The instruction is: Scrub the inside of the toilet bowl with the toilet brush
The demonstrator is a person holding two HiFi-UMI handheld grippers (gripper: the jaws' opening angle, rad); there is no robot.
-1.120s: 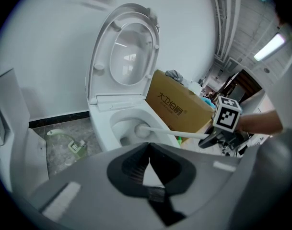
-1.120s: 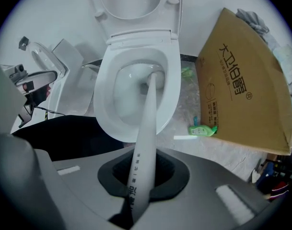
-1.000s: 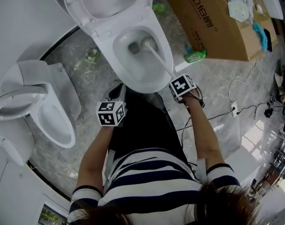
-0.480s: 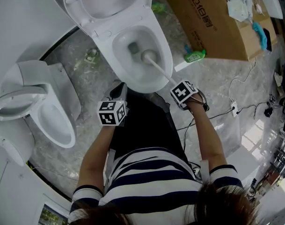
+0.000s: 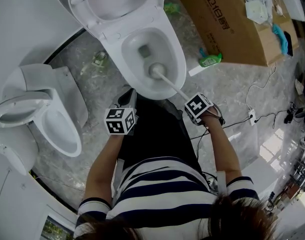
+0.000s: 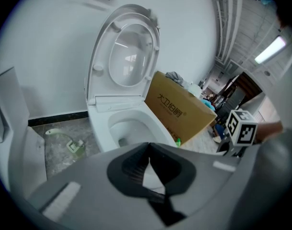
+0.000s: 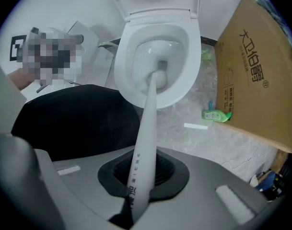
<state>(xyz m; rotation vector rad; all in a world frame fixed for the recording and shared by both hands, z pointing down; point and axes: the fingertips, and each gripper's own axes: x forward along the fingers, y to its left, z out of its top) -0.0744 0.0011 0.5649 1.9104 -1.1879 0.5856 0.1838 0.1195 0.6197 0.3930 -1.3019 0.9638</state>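
- Toilet bowl (image 5: pixel 134 71) — at top centre, with its lid (image 5: pixel 112 1) raised.
- Toilet brush (image 5: pixel 172 86) — head against the bowl's near inner wall; the white handle slants out over the rim into the right gripper (image 5: pixel 196 106).
- Left gripper (image 5: pixel 121 120) — just outside the bowl's near edge, apart from the brush.
- Second toilet (image 5: pixel 57 129) on the left.
- Cardboard box (image 5: pixel 227 21) and green bottle (image 5: pixel 211 59) on the right.

I'm looking steeply down from the head; 2 gripper cameras are facing forward, all 3 sharing the toilet bowl (image 5: pixel 134 71).
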